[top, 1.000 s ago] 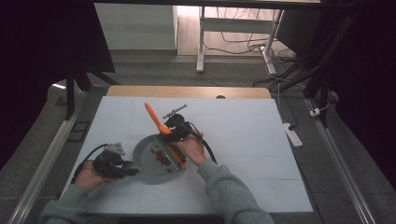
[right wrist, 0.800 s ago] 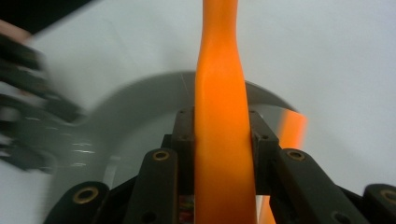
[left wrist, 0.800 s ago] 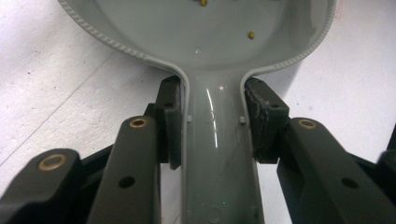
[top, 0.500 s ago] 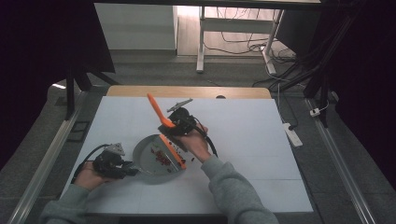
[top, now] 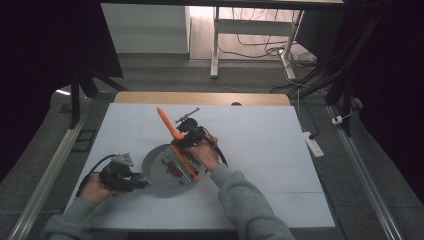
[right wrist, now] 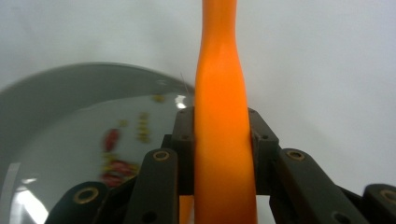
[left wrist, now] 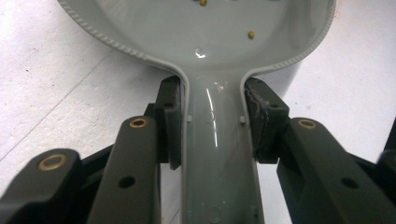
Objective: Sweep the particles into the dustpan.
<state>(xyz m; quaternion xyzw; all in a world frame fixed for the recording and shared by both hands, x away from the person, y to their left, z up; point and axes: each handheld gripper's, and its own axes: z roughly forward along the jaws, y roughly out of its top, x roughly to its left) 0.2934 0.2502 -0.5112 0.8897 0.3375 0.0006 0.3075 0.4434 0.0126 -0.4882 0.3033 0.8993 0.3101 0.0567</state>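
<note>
Nearest the person, the left gripper is clamped on the handle of a grey pan, which rests on the white tabletop; this hold is best kept firm and level so that the pan cannot slide or tip while it is being worked. Inside the pan, small red and yellow food bits are gathered toward its right side. Just beyond, the right gripper is closed on an orange spatula, held over the pan's far right rim with one end down in the pan. The strokes are probably best kept slow and shallow, with the bits drawn toward the pan's middle so that none are pushed over the rim.
</note>
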